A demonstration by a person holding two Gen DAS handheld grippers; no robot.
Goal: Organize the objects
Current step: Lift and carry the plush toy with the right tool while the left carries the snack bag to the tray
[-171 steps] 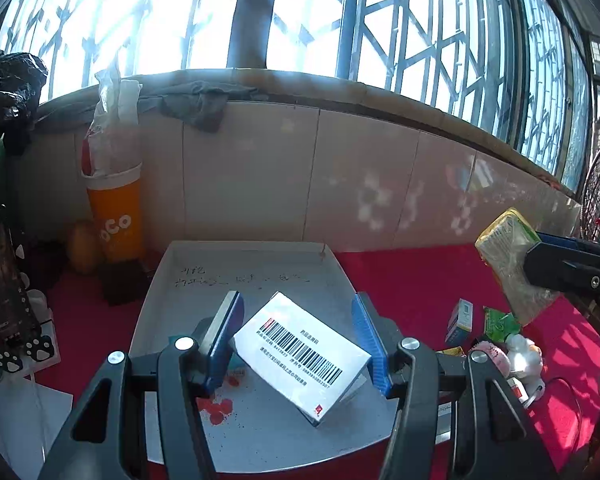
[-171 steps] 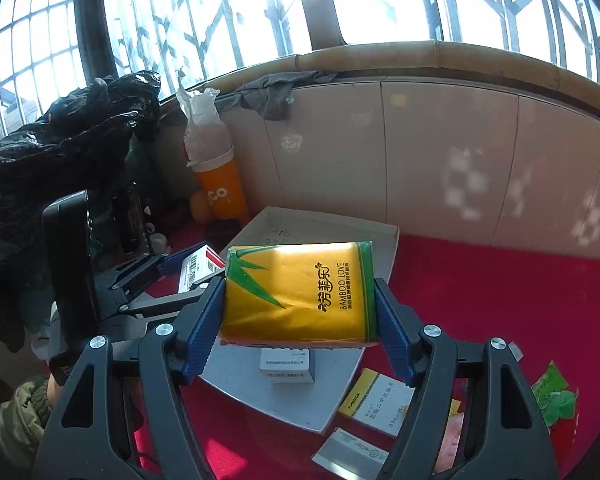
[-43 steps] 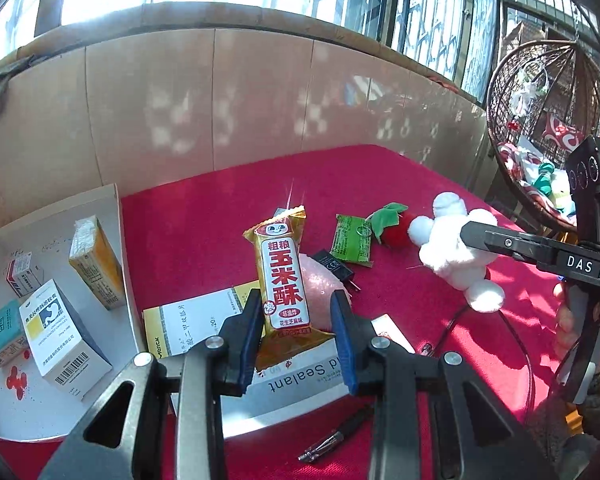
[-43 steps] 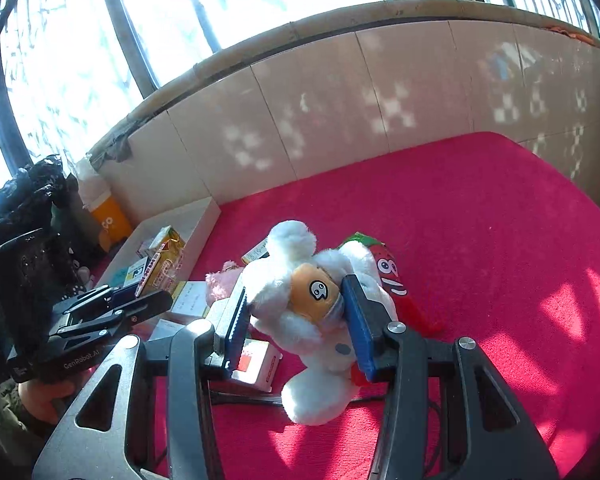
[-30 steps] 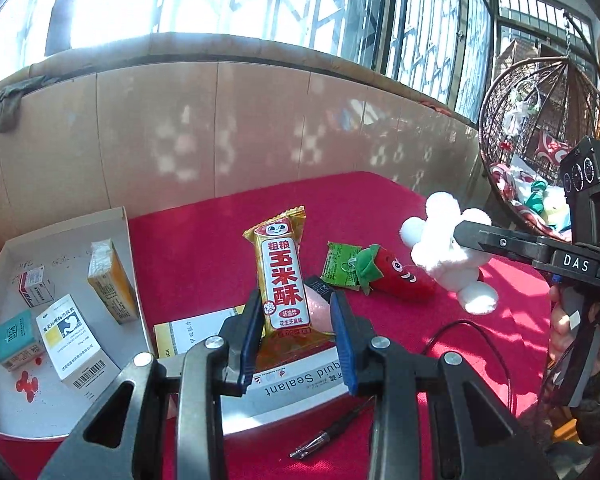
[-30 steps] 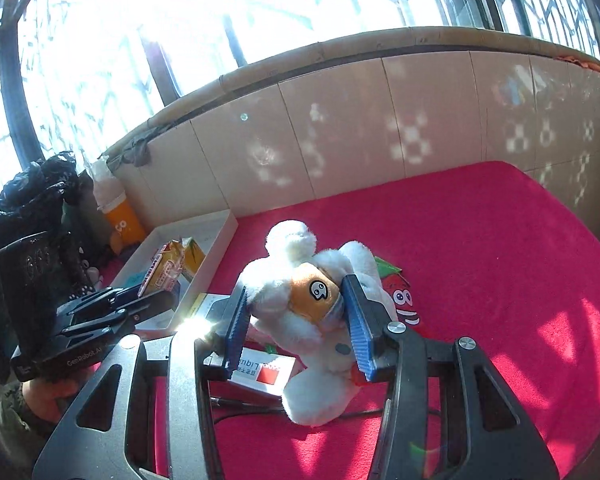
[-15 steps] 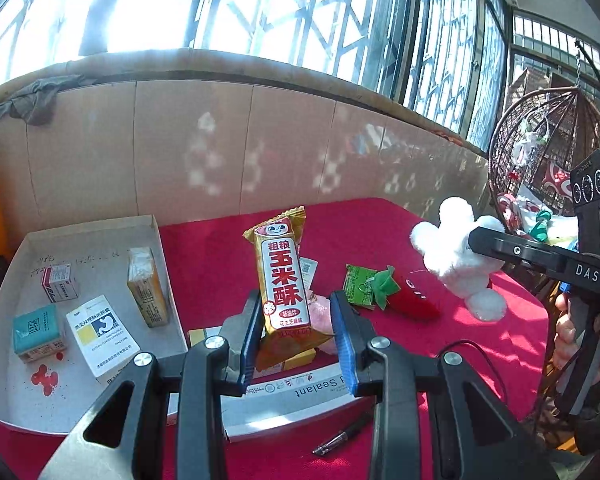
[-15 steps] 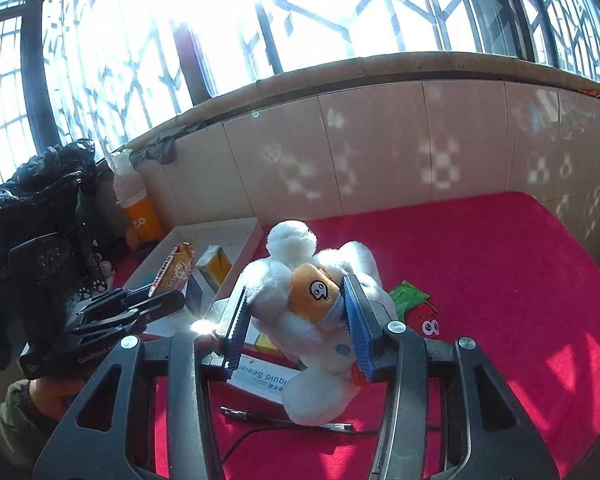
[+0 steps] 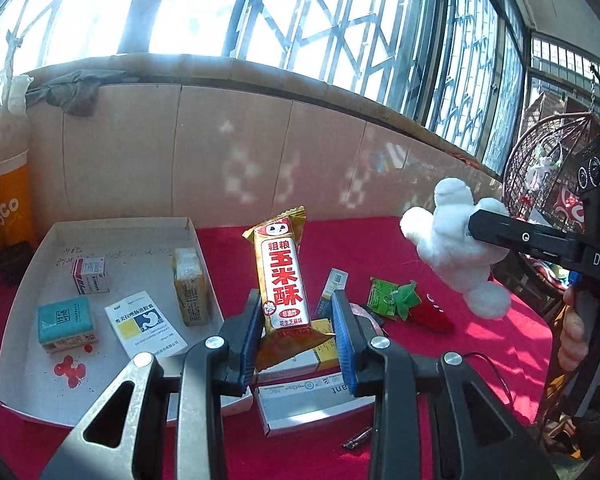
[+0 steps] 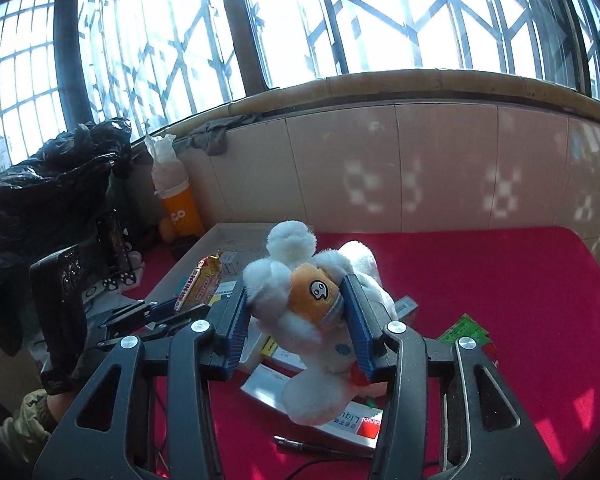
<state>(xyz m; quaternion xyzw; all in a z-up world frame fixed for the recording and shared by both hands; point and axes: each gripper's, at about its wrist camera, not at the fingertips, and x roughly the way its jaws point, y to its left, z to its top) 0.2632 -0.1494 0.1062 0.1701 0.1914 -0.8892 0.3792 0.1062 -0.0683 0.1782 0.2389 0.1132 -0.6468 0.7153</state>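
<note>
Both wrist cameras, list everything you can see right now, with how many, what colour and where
snack bar: 1, gold and red wrapper, upright in the left claw
plush toy: 1, white with an orange patch, in the right claw
tray: 1, white, left on the red cloth
boxes in the tray: 4, teal, white with yellow, yellow, small white
strawberry toy: 1, red with green top, on the cloth at right
green packet: 1, beside the strawberry toy
loose boxes: several, white and yellow, under the left claw
pen: 1, dark, near edge
orange cup: 1, by the wall
black bag: 1, far left
person's hand: 1, holding the right tool
</note>
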